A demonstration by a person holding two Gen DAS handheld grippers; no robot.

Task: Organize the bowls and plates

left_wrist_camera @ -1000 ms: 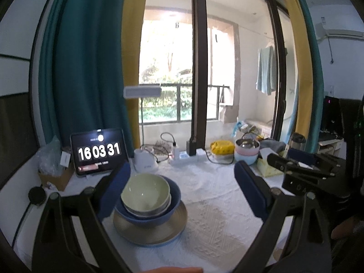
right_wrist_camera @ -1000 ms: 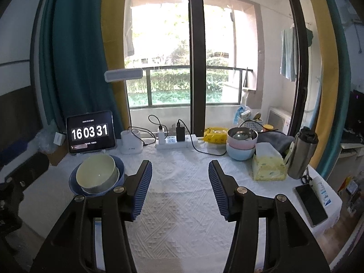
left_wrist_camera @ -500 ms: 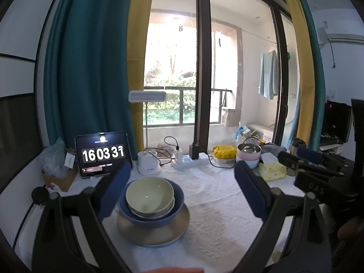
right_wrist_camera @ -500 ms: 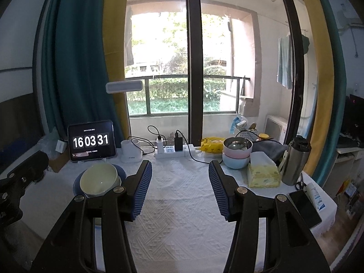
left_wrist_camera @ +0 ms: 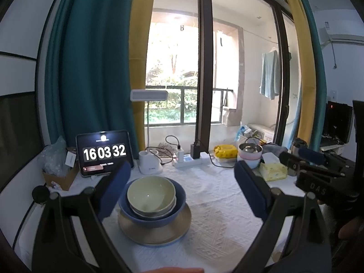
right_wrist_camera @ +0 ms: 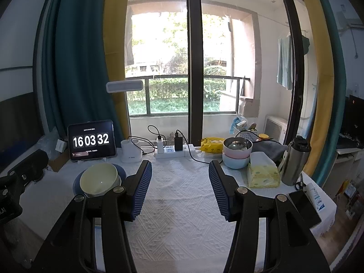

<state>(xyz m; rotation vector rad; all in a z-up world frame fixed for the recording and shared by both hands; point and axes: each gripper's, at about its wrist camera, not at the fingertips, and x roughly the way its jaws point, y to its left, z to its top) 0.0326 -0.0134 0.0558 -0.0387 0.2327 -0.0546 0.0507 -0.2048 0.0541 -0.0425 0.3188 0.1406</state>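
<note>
Green bowl [left_wrist_camera: 149, 195] nested in blue bowl [left_wrist_camera: 179, 201] on plate [left_wrist_camera: 182, 225]

This is a room in a home. Big curtains [right_wrist_camera: 75, 68] hang by a balcony door [right_wrist_camera: 193, 68], and a towel [left_wrist_camera: 269, 75] dries outside near the table [right_wrist_camera: 182, 204].
</note>
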